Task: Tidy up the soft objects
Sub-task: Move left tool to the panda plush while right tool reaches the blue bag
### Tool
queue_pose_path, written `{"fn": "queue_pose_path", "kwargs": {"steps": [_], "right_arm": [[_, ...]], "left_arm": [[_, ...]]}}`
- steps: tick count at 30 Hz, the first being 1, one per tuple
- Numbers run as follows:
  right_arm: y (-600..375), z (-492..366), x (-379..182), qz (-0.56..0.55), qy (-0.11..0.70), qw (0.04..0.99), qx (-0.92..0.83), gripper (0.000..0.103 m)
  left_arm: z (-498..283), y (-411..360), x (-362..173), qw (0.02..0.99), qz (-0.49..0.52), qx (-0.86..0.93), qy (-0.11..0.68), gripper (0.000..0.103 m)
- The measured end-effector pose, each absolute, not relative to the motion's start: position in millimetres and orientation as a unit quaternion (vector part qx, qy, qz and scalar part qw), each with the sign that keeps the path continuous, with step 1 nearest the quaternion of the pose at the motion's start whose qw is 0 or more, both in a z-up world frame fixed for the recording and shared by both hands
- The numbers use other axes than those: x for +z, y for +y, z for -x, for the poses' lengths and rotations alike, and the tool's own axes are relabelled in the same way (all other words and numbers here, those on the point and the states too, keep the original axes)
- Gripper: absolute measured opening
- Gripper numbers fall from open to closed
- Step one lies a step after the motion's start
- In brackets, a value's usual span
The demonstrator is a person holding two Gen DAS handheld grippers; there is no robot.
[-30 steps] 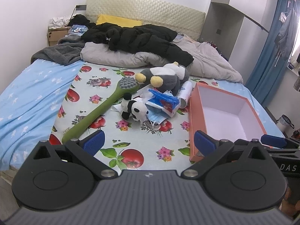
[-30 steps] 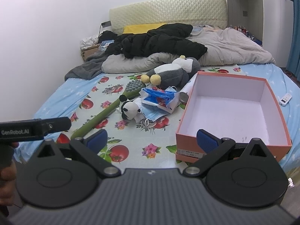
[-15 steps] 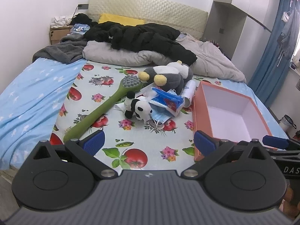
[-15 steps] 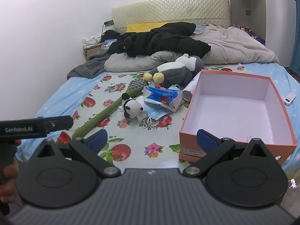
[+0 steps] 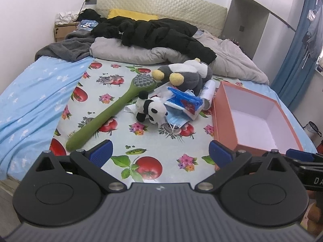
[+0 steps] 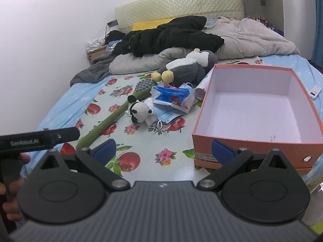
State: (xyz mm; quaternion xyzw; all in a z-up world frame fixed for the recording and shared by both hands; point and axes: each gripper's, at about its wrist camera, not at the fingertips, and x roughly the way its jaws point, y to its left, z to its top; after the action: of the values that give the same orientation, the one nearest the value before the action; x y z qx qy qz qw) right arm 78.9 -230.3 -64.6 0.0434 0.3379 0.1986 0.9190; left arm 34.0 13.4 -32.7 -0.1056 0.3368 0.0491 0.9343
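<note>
Left wrist view shows the small panda plush (image 5: 151, 110) lying near the middle of the fruit-print cloth (image 5: 141, 141) on the bed, its back against a blue face mask (image 5: 177, 120) and a blue-and-red packet (image 5: 184, 100). Just beyond it toward the headboard lies the larger grey penguin plush (image 5: 185, 74), and a green long-handled brush (image 5: 113, 109) runs diagonally from beside the panda toward the bed's near left corner. A white roll (image 5: 208, 90) rests between the pile and the box.

The left gripper (image 5: 160, 151) hovers above the near edge of the bed with fingers spread wide and nothing between them; the right gripper (image 6: 163, 151) is likewise wide apart and empty, near the box's front wall.

The likely step is reaching for a plush. To do it well, the person should probably come down over the panda's body rather than a limb, closing across its narrow middle, and keep the fingers clear of the mask loops so they do not lift along.

The orange shoebox (image 6: 252, 141) sits at the bed's right edge, lid off; its white interior holds nothing, so any drop spot is free.
</note>
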Motion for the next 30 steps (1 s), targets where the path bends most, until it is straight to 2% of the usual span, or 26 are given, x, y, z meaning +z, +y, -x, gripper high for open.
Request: {"fn": "queue_pose_path", "kwargs": {"steps": [12, 17, 21, 30], "right_arm": [[-226.5, -80.5, -64.6, -0.045, 0.336, 0.919, 0.201, 0.100], [-226.8, -82.8, -66.3, -0.041, 0.338, 0.918, 0.203, 0.095], [-225.2, -89.9, -72.4, -0.038, 0.342, 0.918, 0.198, 0.085], [-209.6, -119.1, -84.1, -0.027, 0.341, 0.917, 0.206, 0.082]], "left_arm": [[-32.2, 19.9, -39.5, 0.934, 0.115, 0.051, 0.334, 0.103], [-34.3, 20.9, -42.8, 0.933, 0.116, 0.046, 0.339, 0.103], [-44.0, 21.4, -52.8, 0.930, 0.127, 0.042, 0.342, 0.102], [-74.4, 31.5, -77.2, 0.925, 0.133, 0.042, 0.353, 0.102]]}}
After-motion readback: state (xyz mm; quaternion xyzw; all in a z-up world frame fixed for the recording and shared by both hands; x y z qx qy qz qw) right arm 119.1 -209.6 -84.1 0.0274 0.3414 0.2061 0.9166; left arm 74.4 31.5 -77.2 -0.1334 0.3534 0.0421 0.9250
